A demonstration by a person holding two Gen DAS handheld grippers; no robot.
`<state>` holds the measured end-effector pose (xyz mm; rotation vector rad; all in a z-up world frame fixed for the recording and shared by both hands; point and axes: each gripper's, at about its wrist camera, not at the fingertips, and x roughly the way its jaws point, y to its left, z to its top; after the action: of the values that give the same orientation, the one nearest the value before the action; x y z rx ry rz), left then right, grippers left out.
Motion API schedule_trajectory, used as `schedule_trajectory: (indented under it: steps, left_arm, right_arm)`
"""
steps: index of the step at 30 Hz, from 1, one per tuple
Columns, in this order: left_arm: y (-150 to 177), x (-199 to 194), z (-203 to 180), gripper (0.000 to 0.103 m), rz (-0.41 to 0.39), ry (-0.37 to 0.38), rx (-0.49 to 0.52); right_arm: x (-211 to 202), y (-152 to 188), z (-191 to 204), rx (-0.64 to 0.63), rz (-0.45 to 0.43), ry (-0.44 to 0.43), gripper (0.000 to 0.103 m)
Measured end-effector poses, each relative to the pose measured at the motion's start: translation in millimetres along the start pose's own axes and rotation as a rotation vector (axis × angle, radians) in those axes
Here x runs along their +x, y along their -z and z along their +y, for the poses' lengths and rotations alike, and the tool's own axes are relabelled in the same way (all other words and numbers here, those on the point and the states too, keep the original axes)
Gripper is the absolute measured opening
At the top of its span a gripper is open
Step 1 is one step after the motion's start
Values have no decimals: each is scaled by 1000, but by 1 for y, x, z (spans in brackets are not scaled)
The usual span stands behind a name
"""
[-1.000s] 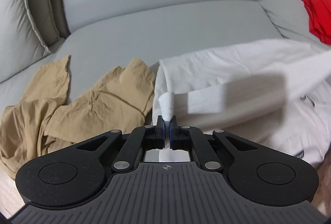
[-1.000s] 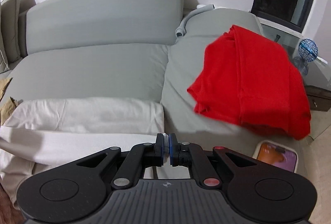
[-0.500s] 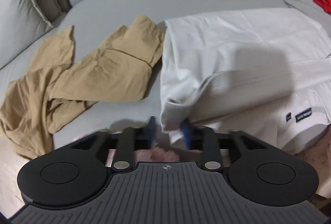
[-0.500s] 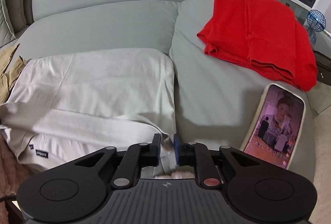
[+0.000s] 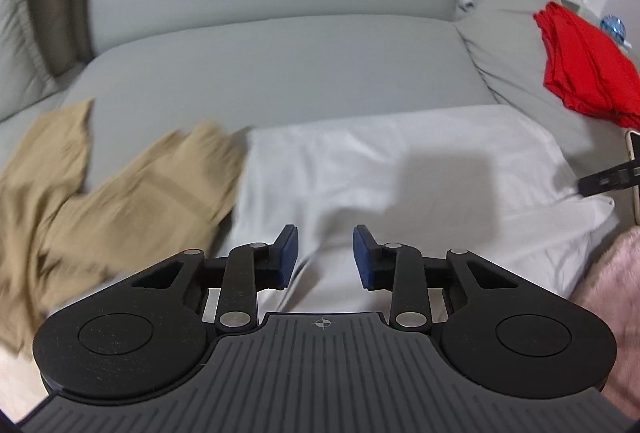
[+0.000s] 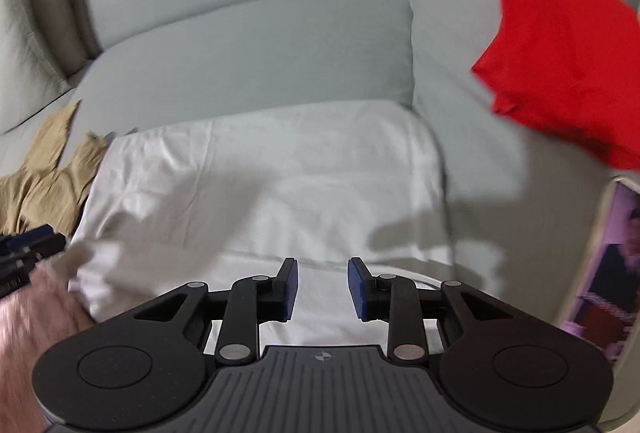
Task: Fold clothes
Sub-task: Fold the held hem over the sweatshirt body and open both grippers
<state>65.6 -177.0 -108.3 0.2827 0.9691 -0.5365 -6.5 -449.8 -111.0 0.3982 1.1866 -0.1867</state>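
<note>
A white garment (image 5: pixel 400 161) lies folded flat on the grey sofa seat (image 5: pixel 280 65), its near edge at the seat's front. My left gripper (image 5: pixel 325 237) hovers over the garment's near left part with blue pads apart and nothing pinched; its jaws are closing. My right gripper (image 6: pixel 322 265) hovers over the white garment (image 6: pixel 280 173) near its front right part, its jaws opening, with no cloth between the pads. Each gripper shows at the edge of the other's view. A crumpled tan garment (image 5: pixel 132 193) lies left of the white one.
A folded red garment (image 6: pixel 568 53) rests on the sofa's right section. A phone (image 6: pixel 612 265) with a lit screen lies at the right front edge. Pink fluffy fabric (image 5: pixel 616 273) lies below the seat's front. Grey cushions (image 5: pixel 24 33) stand at the far left.
Both grippers held the white garment's edge shut a second ago, laid it down on the seat, let go, and have pulled back above it with their pads apart.
</note>
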Motion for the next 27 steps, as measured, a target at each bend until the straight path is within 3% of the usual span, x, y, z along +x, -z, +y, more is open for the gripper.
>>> schedule_trajectory:
  steps: [4, 7, 11, 14, 18, 20, 23, 27]
  left_arm:
    - [-20, 46, -12, 35, 106, -42, 43]
    - [-17, 68, -14, 29, 211, -37, 73]
    - [-6, 67, -13, 24, 242, 29, 119]
    - [-4, 59, -7, 18, 286, 85, 137]
    - [9, 29, 0, 18, 392, 199, 199]
    - [20, 3, 0, 21, 388, 242, 260]
    - [41, -31, 10, 26, 341, 215, 292]
    - [51, -55, 26, 28, 212, 178, 184]
  right_arm:
    - [28, -18, 2, 85, 39, 58, 29]
    - [44, -18, 0, 105, 87, 87, 29]
    - [47, -10, -6, 109, 135, 55, 32]
    - [42, -4, -9, 95, 235, 4, 33]
    - [21, 18, -4, -9, 363, -39, 36]
    - [5, 33, 0, -65, 378, -48, 39]
    - [-27, 55, 3, -138, 348, -41, 42]
    - [-62, 63, 9, -169, 160, 14, 42]
